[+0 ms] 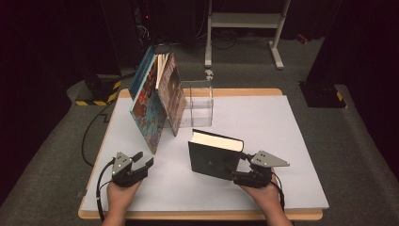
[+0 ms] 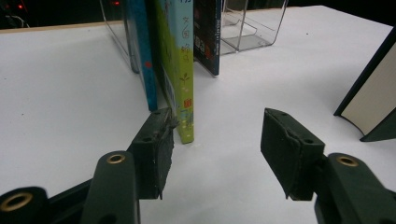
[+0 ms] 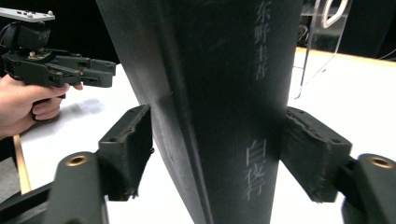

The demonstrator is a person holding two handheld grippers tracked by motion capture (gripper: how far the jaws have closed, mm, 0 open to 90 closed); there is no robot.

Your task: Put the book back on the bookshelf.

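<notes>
Right gripper point(image 1: 241, 172) had its jaws around the black book's point(image 1: 214, 157) spine without clearly squeezing, propping it upright on the tabletop point(image 1: 263, 122), while the left gripper point(image 1: 143, 160) sat open and empty near the leaning books point(image 1: 157, 101).

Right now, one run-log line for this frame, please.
left gripper: open, empty | right gripper: around upright black book, grip uncertain | books: leaning by clear stand

Black book point(image 1: 214, 157) (pale lettering), white table point(image 1: 263, 122)
</notes>
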